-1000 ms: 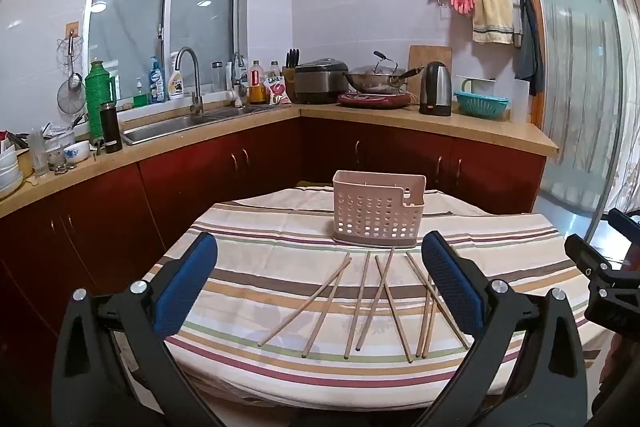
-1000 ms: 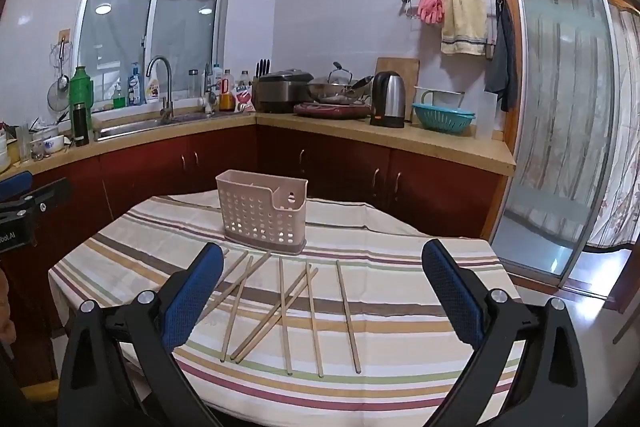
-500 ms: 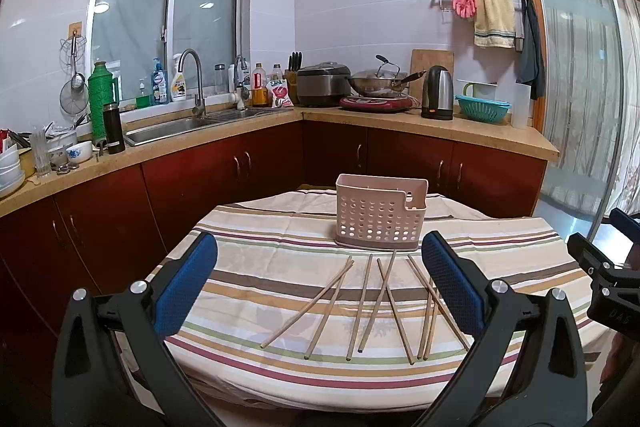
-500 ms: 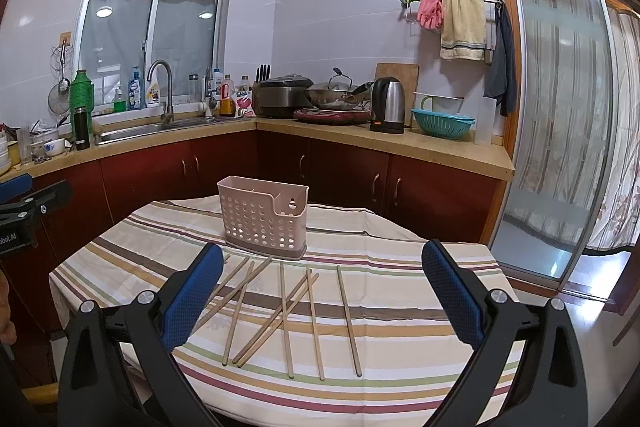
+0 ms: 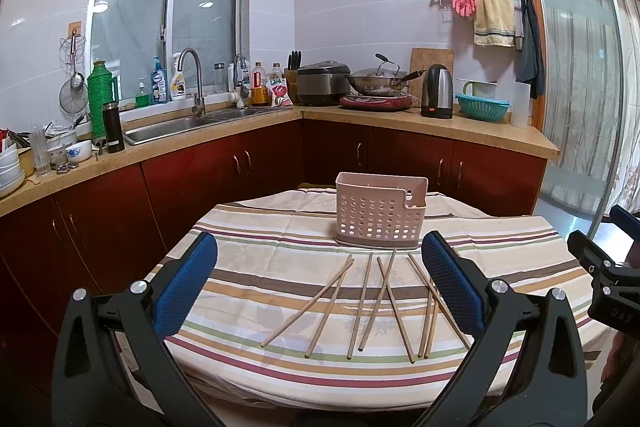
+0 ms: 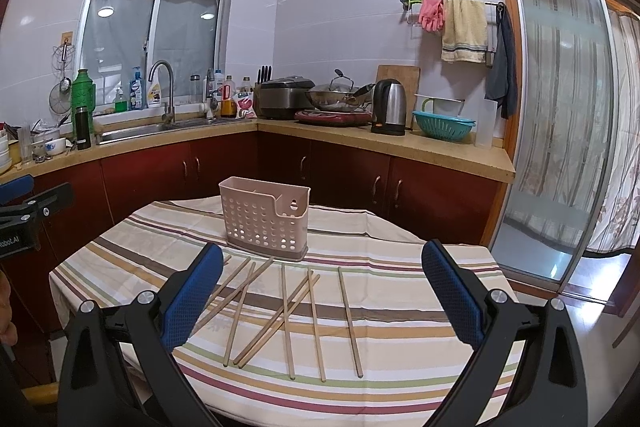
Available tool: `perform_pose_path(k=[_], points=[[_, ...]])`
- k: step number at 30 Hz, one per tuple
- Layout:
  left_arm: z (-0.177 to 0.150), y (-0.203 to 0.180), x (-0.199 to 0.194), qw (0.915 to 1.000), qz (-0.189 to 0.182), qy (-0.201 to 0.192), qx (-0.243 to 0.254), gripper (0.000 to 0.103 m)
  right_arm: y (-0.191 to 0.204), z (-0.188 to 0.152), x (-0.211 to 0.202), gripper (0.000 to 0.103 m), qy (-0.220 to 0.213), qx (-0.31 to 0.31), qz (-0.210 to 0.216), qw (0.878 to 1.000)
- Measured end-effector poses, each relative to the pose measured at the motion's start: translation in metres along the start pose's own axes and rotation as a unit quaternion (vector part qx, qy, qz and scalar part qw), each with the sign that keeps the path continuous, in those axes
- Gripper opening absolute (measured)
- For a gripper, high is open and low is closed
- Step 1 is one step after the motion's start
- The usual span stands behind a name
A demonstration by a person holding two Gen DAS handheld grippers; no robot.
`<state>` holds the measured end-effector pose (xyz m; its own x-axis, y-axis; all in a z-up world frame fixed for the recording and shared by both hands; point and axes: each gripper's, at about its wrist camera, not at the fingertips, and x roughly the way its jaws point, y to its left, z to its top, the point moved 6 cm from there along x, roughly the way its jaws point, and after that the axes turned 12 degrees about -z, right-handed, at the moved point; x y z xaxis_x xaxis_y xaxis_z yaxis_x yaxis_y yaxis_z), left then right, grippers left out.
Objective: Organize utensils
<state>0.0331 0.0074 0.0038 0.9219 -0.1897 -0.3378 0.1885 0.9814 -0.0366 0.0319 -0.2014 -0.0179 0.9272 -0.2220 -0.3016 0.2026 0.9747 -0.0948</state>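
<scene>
both grippers hover level above the near edge of the counter (image 5: 248, 259), aimed forward at the kitchen corner. left gripper (image 5: 320, 291) jaws wide, blue pads (image 5: 184, 287) far apart, nothing between them, touching nothing. right gripper (image 6: 322, 293) jaws wide too, empty, clear of the cloth. right gripper also shows at the right edge of the left view, left one at the left edge of the right view. chopsticks (image 5: 360, 307) lie loose on the striped cloth, several crossing, spread in a fan just in front of the pink utensil basket (image 5: 380, 215). basket stands upright toward the far side, looks empty from here.
</scene>
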Motion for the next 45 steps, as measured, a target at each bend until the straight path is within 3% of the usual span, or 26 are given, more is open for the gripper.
perform_pose_path(k=[45], points=[[-0.0022, 0.0010, 0.0007, 1.0000, 0.000, 0.003, 0.000, 0.100, 0.0041, -0.0042, 0.0007, 0.097, 0.002, 0.000, 0.002, 1.000]])
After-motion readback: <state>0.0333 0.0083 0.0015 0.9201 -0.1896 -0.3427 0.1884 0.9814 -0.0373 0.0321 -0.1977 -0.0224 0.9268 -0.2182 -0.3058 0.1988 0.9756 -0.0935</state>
